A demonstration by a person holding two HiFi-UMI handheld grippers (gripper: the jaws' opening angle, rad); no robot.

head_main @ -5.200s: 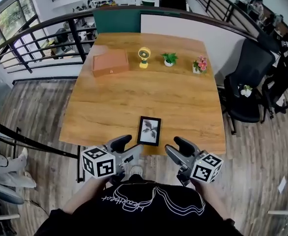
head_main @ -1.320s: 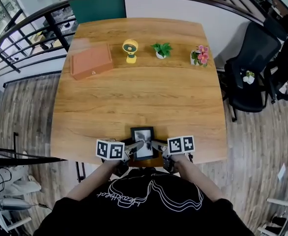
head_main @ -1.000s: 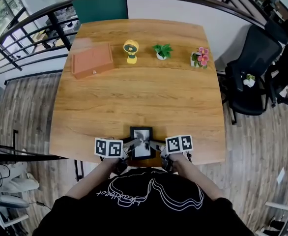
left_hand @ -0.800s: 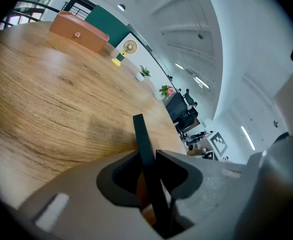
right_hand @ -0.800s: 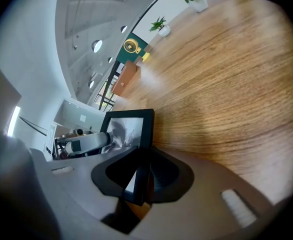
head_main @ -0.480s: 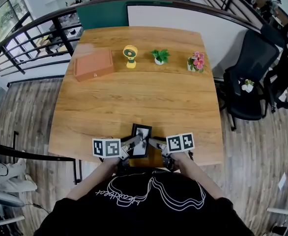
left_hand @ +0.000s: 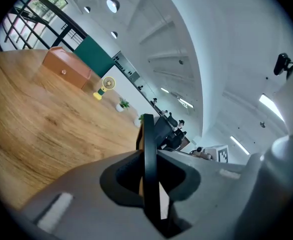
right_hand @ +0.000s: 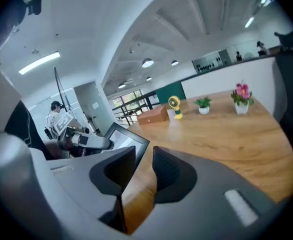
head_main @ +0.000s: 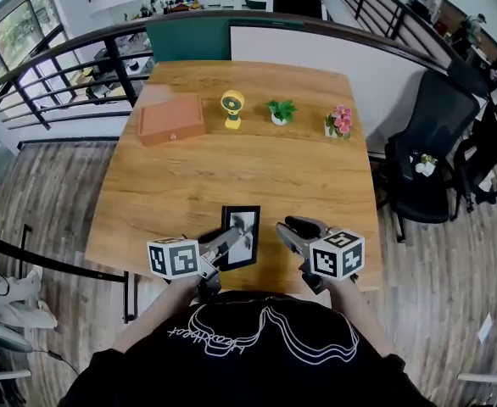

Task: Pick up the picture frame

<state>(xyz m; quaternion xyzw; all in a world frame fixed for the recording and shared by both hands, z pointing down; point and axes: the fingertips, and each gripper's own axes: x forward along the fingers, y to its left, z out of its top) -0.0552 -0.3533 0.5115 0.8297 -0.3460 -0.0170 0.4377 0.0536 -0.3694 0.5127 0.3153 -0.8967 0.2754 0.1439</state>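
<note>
Above the near edge of the wooden table [head_main: 231,164], the left gripper [head_main: 225,246] is clamping the picture frame [head_main: 247,221] by its thin black rim, a sound hold for something probably light, rigid and glass-fronted, while the right gripper [head_main: 289,227], whose empty jaws have just been opening, is hovering alongside.

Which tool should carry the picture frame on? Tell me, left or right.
Left. The left tool is clamped on the picture frame; the right tool has just been opening, with nothing between its jaws.
</note>
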